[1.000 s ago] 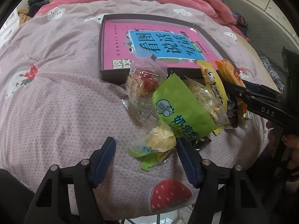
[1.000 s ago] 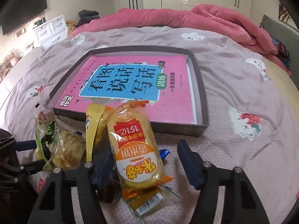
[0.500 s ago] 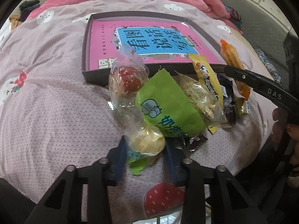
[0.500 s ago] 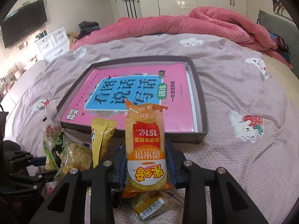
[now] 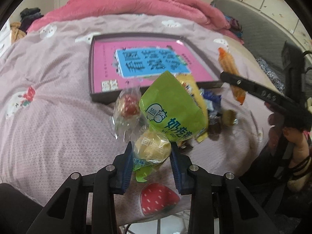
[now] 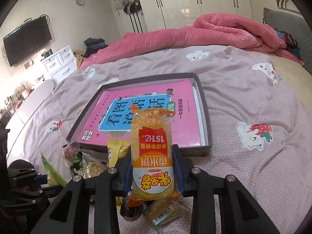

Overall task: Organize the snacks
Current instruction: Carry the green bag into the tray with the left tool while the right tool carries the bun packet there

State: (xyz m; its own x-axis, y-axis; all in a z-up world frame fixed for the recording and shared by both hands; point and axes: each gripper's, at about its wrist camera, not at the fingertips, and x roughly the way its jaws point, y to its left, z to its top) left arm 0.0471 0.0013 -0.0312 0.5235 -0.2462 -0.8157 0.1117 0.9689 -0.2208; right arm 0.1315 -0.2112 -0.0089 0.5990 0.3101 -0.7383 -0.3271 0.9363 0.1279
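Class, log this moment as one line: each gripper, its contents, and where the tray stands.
left gripper: shut on clear-wrapped yellow pastry | right gripper: shut on orange rice-cracker pack | grey tray: on bed, holds pink book, no snacks

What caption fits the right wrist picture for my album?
Right gripper clamps an orange rice cracker pack before the grey tray holding a pink book.
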